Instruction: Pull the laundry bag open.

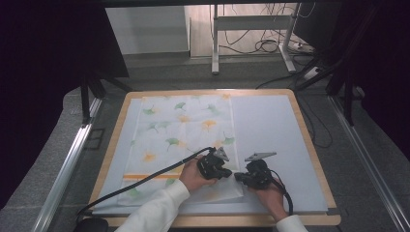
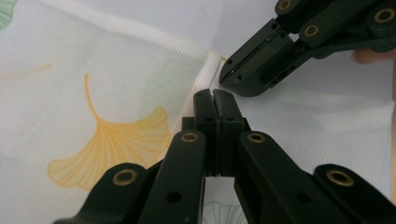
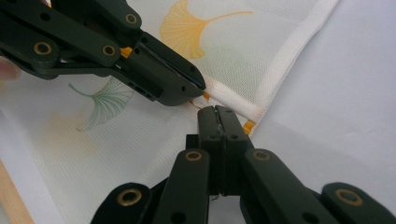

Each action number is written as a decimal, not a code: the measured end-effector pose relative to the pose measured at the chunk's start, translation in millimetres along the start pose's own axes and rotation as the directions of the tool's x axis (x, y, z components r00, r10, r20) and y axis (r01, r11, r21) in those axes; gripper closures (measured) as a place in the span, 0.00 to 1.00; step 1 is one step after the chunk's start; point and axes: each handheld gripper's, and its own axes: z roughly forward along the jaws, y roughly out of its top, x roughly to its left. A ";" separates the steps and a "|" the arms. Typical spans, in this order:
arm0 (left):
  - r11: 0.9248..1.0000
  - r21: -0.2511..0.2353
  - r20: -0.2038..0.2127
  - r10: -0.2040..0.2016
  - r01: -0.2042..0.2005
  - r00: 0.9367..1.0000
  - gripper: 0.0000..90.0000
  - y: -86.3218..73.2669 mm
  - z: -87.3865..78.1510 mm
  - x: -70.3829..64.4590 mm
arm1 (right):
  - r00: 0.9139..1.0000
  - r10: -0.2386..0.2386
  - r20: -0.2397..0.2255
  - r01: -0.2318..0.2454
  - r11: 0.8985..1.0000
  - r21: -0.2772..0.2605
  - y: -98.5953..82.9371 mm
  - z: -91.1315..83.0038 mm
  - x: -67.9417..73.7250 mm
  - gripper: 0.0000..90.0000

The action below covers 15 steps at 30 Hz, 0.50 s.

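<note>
One thin ginkgo-print cloth (image 1: 186,140) lies flat on the left half of the table (image 1: 309,145), its near right corner folded over.
Light, limp, likely slippery; best taken at the hemmed edge (image 3: 275,74), where left gripper (image 1: 231,174) and right gripper (image 1: 237,177) meet, jaws closed, whether pinching fabric I cannot tell.

The cloth (image 1: 186,140) is white with a fine woven mesh texture, printed with ginkgo leaves in yellow-orange and pale green; an orange stripe runs across it near the person's side, and its hem is a plain white band with small orange marks at the corner. Beside the cloth, the mat (image 1: 270,130) is a flat pale blue-grey. Around the mat, the counter (image 1: 309,145) shows a light wooden rim. Over the cloth, the left gripper (image 1: 226,172) and right gripper (image 1: 238,177) are black, with brass-coloured rivets on the jaws and grey three-cornered plates on top. The sleeves (image 1: 159,208) near the cloth look white.
</note>
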 end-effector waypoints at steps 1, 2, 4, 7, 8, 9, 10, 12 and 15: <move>1.000 0.001 0.000 -0.001 0.001 1.000 1.00 -0.3 -0.1 0.0 | 1.000 0.004 -0.005 -0.004 1.000 0.004 0.0 -0.3 -0.6 1.00; 1.000 0.004 0.000 0.000 0.000 1.000 1.00 -0.7 -0.4 0.5 | 1.000 0.010 -0.008 -0.010 1.000 0.001 -0.2 -0.1 -1.2 1.00; 1.000 -0.001 0.006 -0.012 0.012 1.000 1.00 -1.9 -0.3 1.0 | 1.000 0.018 -0.018 -0.018 1.000 0.000 -0.5 -0.2 -2.7 1.00; 1.000 -0.007 0.013 -0.025 0.025 1.000 1.00 -3.6 -0.8 2.3 | 0.999 0.031 -0.029 -0.031 1.000 -0.003 -0.8 -0.1 -4.0 1.00; 1.000 -0.011 0.015 -0.023 0.023 1.000 1.00 -4.0 -0.6 2.4 | 0.999 0.033 -0.031 -0.033 0.999 -0.002 -0.8 -0.2 -4.1 1.00; 1.000 -0.013 0.015 -0.017 0.017 1.000 1.00 -4.1 -0.4 2.0 | 0.999 0.033 -0.032 -0.033 0.999 -0.002 -0.8 -0.2 -4.1 1.00; 1.000 -0.011 0.020 -0.006 0.006 1.000 1.00 -4.2 -0.2 2.4 | 0.999 0.029 -0.032 -0.029 1.000 -0.002 -0.9 -0.2 -4.3 1.00; 1.000 -0.018 0.022 -0.012 0.013 1.000 0.99 -4.0 0.3 4.6 | 0.999 0.028 -0.033 -0.028 1.000 -0.003 -1.0 -0.2 -4.4 1.00; 0.999 -0.037 0.043 -0.037 0.038 0.998 0.95 -3.6 2.1 7.6 | 0.999 0.019 -0.031 -0.019 1.000 0.000 -1.0 -0.4 -4.2 1.00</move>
